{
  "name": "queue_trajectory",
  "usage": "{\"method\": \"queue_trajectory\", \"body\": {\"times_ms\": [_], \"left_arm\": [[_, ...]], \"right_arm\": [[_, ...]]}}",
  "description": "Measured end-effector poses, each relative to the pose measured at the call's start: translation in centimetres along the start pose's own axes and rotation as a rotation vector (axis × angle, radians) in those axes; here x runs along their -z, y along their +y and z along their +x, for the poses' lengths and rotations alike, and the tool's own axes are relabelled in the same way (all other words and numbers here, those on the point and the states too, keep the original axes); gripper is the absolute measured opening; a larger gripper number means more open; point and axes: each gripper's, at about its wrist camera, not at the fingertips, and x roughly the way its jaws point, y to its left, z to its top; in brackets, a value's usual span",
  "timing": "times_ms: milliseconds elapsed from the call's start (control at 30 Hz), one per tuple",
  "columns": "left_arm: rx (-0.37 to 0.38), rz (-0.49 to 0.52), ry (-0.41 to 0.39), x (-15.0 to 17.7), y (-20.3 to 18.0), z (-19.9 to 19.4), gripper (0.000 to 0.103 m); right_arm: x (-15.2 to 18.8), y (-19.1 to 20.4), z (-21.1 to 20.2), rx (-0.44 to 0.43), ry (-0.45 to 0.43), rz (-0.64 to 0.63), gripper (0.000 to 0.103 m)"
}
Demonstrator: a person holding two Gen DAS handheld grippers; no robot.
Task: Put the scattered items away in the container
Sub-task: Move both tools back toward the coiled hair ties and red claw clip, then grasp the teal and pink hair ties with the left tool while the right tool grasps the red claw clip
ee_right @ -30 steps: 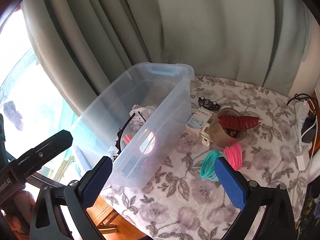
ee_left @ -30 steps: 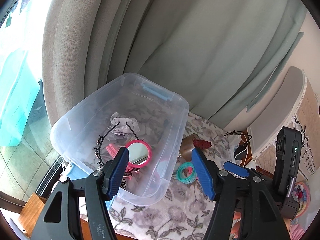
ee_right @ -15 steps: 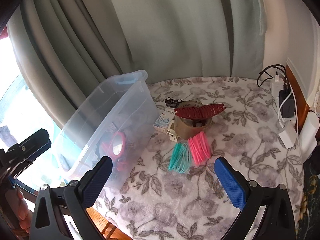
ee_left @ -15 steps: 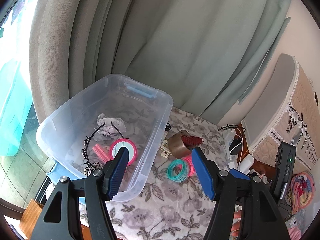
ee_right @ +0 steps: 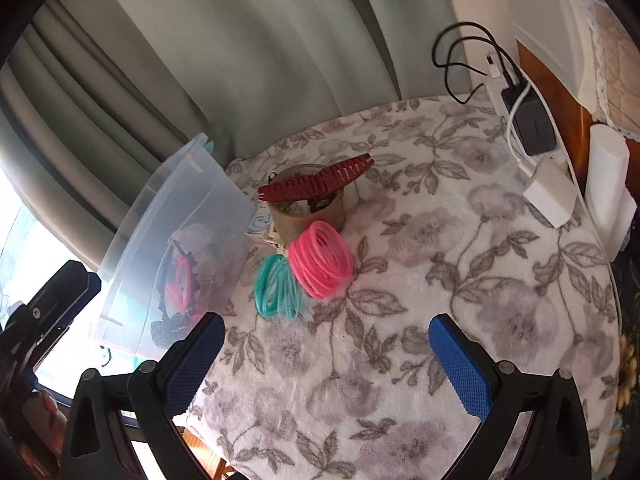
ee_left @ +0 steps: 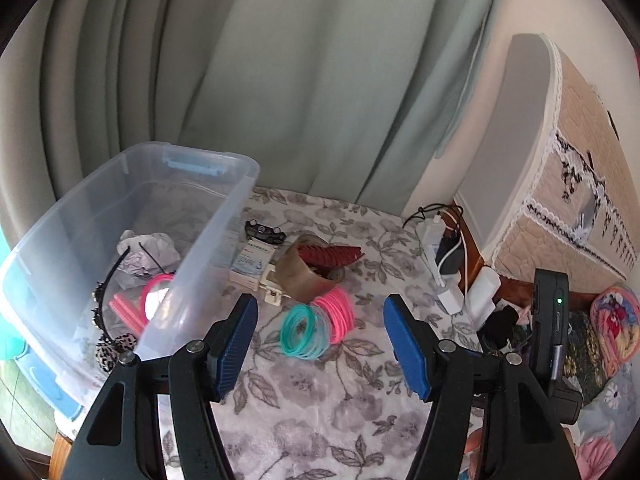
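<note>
2 grippers, left gripper (ee_left: 318, 330) and right gripper (ee_right: 326, 346), gape empty; loose pink bangles (ee_right: 321, 259) risk scattering if pinched off-center.

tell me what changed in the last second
Both grippers, left and right, swung away from the bin toward the teal and pink rings, which now sit larger and more central in both views. Both stayed open and empty. Nothing was picked up or let go; the items have not moved.
</note>
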Motion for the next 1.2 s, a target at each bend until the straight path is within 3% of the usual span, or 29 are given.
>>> {"method": "queue_trajectory", "body": {"times_ms": [133,367,600,800,1200], "left_arm": [[0.033,0.037,0.086,0.9,-1.4,2.7,0.067],[-0.006,0.035,0.19,2.6,-1.4,6.7,0.067],[-0.027,0.05,0.254,3.3,-0.9,10.1,0.066],[-0.036,0.044,0.262,2.6,-1.3,12.9,0.066],[-0.019,-0.066,0.376,2.9,0.6,18.0,0.066]], "right_arm": [[0.3,-2.0,0.0,0.036,0.015,0.045,0.103],[0.5,-4.2,0.1,0.062,0.025,0.099,0.103],[0.7,-4.8,0.5,0.066,0.034,0.083,0.103],[0.5,-5.2,1.4,0.084,0.064,0.069,0.103],[-1.4,-5.7,4.1,0.043,0.1,0.082,0.103]]}}
